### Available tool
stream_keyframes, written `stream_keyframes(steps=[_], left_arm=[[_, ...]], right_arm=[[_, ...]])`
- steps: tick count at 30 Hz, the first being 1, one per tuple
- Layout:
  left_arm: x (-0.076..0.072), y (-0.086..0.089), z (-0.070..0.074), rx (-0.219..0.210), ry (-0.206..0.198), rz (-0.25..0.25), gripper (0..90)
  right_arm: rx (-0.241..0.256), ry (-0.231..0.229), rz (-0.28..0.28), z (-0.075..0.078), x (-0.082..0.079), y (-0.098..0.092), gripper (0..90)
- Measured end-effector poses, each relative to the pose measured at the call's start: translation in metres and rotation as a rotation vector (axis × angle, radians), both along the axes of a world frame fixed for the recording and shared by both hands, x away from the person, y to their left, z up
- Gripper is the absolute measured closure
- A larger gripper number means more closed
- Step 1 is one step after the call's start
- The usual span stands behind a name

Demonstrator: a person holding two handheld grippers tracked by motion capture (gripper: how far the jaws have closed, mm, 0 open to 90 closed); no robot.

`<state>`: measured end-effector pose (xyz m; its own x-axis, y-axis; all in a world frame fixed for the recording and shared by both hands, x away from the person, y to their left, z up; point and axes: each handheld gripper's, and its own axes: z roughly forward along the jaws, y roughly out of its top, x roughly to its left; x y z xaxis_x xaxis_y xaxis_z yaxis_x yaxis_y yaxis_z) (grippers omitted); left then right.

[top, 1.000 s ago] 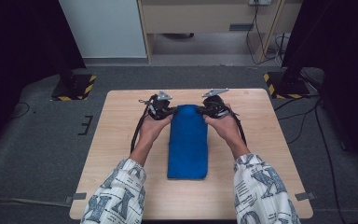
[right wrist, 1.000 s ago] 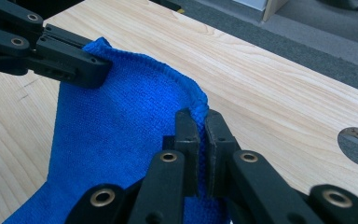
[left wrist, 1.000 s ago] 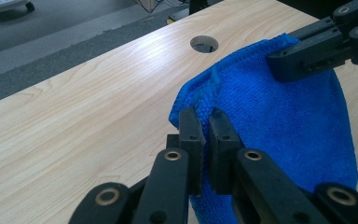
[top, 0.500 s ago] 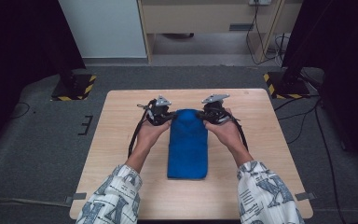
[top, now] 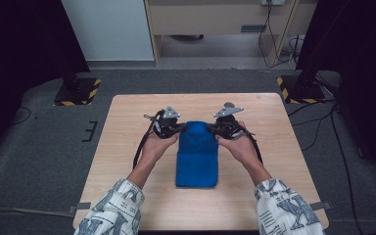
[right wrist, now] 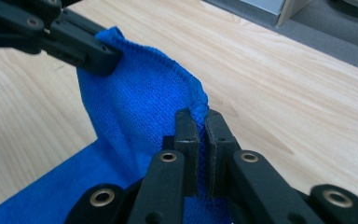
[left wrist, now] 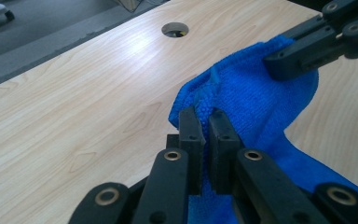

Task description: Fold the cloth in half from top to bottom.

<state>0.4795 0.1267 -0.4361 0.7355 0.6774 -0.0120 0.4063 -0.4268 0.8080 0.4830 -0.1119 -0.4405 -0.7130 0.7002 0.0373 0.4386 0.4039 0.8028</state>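
Note:
A blue cloth point(top: 197, 154) lies lengthwise in the middle of the wooden table point(top: 127, 147), its far end lifted and curling back toward the person. My left gripper point(top: 179, 128) is shut on the far left corner of that end; in the left gripper view its jaws pinch the blue cloth point(left wrist: 242, 102) at the edge. On the far right corner my right gripper point(top: 211, 128) is shut, and the right gripper view has the blue cloth point(right wrist: 140, 107) hem between its jaws. Each view also catches the other gripper clamped on the opposite corner.
A round cable hole point(left wrist: 175, 29) sits in the tabletop beyond the cloth. Black stands with yellow-striped bases point(top: 76, 90) flank the table on the grey floor. Cables point(top: 142, 147) trail from the grippers over the wood.
Both grippers have drawn back toward the person with the cloth's far end, which now folds over the rest, so the cloth looks shorter.

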Motion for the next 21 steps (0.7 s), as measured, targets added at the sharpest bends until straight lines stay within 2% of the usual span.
stream_keyframes(steps=[9, 21], left_arm=[[-0.022, 0.004, -0.010, -0.010, 0.007, -0.027, 85.8], [-0.043, 0.002, -0.020, -0.014, 0.030, -0.067, 85.4]], right_arm=[[-0.004, -0.011, 0.038, -0.006, -0.021, 0.000, 86.0], [-0.006, 0.005, 0.064, -0.025, -0.046, -0.007, 85.6]])
